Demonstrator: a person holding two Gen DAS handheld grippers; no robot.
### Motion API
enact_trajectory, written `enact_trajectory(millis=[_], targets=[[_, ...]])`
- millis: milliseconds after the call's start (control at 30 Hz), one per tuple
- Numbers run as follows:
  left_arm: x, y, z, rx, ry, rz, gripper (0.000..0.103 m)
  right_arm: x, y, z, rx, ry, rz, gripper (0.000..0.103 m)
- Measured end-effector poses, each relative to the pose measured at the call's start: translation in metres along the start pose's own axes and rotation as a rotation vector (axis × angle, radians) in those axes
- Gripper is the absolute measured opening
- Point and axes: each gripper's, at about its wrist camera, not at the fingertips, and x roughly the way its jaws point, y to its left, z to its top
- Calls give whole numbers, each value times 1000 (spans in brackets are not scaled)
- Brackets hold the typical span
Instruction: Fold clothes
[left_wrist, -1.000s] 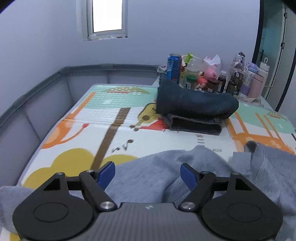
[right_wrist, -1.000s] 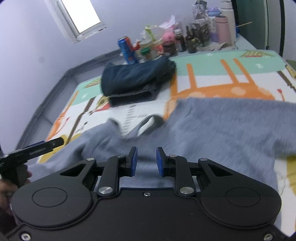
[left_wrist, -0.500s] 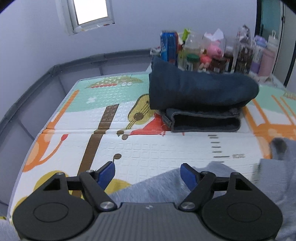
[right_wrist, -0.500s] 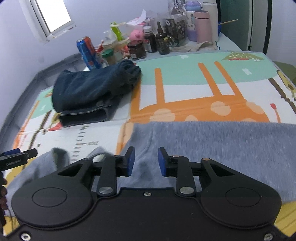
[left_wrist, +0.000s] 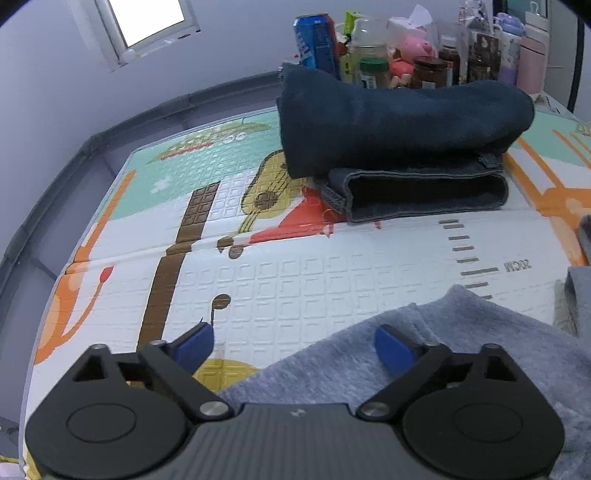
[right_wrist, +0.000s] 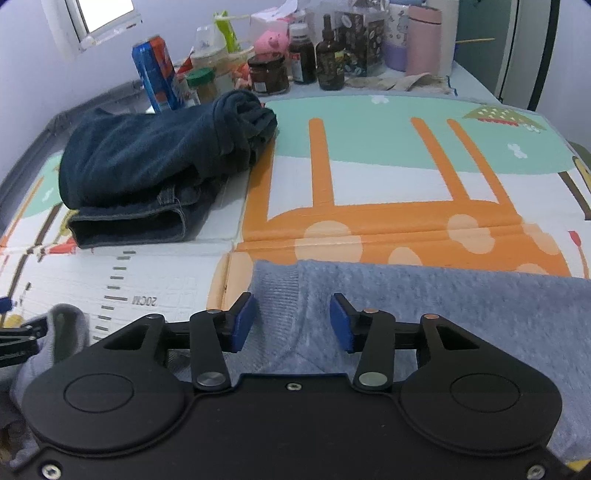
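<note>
A grey sweater (right_wrist: 424, 302) lies on the patterned play mat (right_wrist: 369, 184), its ribbed edge under my right gripper (right_wrist: 291, 323). The right jaws are opening, and a ridge of grey cloth sits between the blue pads without being pressed. In the left wrist view the same sweater (left_wrist: 461, 350) spreads at the lower right. My left gripper (left_wrist: 295, 347) hovers low over its edge, jaws opening wide, cloth below them and nothing gripped. A stack of folded dark blue clothes (left_wrist: 399, 147) rests at the back of the mat; the right wrist view shows these folded clothes (right_wrist: 147, 177) at the far left.
Bottles, jars, a blue can (left_wrist: 317, 44) and a pink toy (right_wrist: 271, 42) crowd the far edge behind the mat. A grey padded rail (left_wrist: 74, 155) borders the mat on the left. The left gripper's tip (right_wrist: 14, 336) shows at the right view's left edge.
Both grippers sank toward the mat and moved forward. The right jaws went from nearly shut to apart over the sweater's edge. The left jaws widened. The sweater now lies flatter on the mat.
</note>
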Motion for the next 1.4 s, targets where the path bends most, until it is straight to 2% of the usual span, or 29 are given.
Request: enact_trajectory(millis=[167,333,433,567,800,867,933,1133,1200,1267,1400], targets=[[4,3,1,-23,-15,10,103,17,2,-2,0,23,-21,44],[5,-5,3,29,-60,40,103,25,8,-6,-49,7,-52,49],[6,-4,4,53,-74,-8,103,26,10,-8,-62,-5,-63,51],[8,6,6,34,-30,-139,102,26,9,-8,-61,-10,-59,52],[6,29,8,-116,-3,-422,100,25,6,-7,-57,-7,-46,53],[9,30,10,-143,24,-480,100,24,5,-7,-56,-7,-46,53],[13,25,11,-128,50,-476,100,24,6,-7,-58,-6,-49,54],[12,14,12,-61,52,-463,101,25,8,-8,-71,-9,-56,54],[10,11,11,-39,47,-443,92,25,8,-8,-72,-11,-56,54],[5,5,10,5,38,-417,69,24,8,-9,-72,-13,-57,54],[-1,1,11,32,42,-421,43,24,10,-10,-78,-19,-64,50]])
